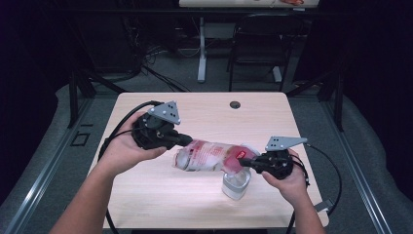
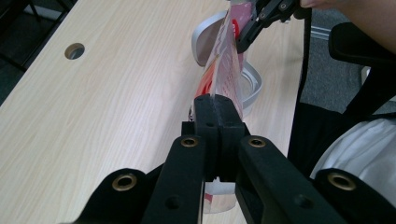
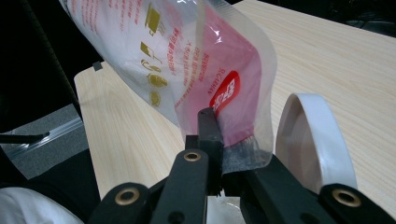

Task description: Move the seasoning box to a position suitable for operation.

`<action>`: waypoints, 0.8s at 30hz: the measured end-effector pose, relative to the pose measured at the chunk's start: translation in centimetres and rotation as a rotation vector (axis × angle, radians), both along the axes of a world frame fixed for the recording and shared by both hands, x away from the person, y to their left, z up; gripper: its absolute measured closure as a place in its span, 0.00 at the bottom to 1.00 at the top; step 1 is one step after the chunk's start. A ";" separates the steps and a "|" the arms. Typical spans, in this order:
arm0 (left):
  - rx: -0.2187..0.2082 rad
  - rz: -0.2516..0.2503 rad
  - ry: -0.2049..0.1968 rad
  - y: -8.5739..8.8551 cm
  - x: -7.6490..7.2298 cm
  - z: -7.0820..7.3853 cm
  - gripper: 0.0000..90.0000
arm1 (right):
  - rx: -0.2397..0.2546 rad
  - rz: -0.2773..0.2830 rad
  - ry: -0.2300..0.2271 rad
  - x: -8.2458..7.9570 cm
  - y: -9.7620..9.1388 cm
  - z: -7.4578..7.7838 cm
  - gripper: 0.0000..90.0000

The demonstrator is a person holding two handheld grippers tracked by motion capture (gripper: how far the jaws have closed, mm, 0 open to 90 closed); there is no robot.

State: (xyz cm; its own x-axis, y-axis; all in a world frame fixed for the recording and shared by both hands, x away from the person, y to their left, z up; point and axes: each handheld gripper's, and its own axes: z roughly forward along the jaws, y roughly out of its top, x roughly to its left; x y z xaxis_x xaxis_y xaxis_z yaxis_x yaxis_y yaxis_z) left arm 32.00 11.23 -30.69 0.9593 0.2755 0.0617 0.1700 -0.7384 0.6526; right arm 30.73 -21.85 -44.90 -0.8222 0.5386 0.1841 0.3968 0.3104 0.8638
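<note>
- We see the left tongs closed on one end of the pouch.
- Right tongs are clamped on its other end, by the red label.
- We note the pouch hangs stretched between them, above the counter, tilted toward the right tongs.
- A clear jar stands on the counter beneath the right end, lid flipped open.

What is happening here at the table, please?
A person holds a plastic bag stretched between two grippers above the wooden table. The left gripper is shut on one end, the right gripper on the other end. Under the right end stands a clear container with its lid open.
</note>
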 end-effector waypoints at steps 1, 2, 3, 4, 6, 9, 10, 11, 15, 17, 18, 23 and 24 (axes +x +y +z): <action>0.001 0.001 0.004 0.0 0.0 0.0 1.00 | -0.001 -0.001 0.001 0.0 0.0 0.0 1.00; 0.000 0.001 0.003 -0.1 0.0 0.0 1.00 | 0.000 -0.001 0.001 0.0 0.0 0.0 1.00; -0.001 -0.001 0.002 -0.1 0.0 0.1 1.00 | 0.001 0.000 0.001 0.0 -0.1 0.0 1.00; 0.003 -0.006 0.003 -0.1 0.1 0.1 1.00 | 0.000 0.000 0.001 0.0 -0.1 0.0 1.00; 0.001 -0.005 0.004 -0.3 0.0 0.2 1.00 | 0.001 0.001 0.003 0.1 -0.1 -0.1 1.00; 0.005 -0.008 -0.001 -0.4 0.1 0.3 1.00 | -0.001 -0.001 0.003 0.1 -0.1 -0.1 1.00; 0.001 -0.006 0.001 -0.4 0.0 0.3 1.00 | -0.002 -0.002 0.003 0.1 -0.1 -0.1 1.00; -0.002 -0.007 0.003 -0.5 0.0 0.3 1.00 | -0.003 -0.002 0.004 0.1 -0.2 -0.1 1.00; 0.001 -0.010 0.002 -0.5 0.1 0.4 1.00 | -0.004 -0.003 0.005 0.1 -0.2 -0.1 1.00; 0.000 -0.011 0.008 -0.6 0.1 0.4 1.00 | -0.005 -0.003 0.005 0.1 -0.2 -0.1 1.00; 0.001 -0.012 0.009 -0.6 0.1 0.4 1.00 | -0.004 -0.004 0.005 0.1 -0.2 -0.1 1.00; -0.003 -0.015 0.011 -0.7 0.1 0.5 1.00 | -0.007 -0.005 0.005 0.1 -0.2 -0.1 1.00; -0.003 -0.015 0.012 -0.7 0.1 0.5 1.00 | -0.007 -0.005 0.006 0.1 -0.2 -0.1 1.00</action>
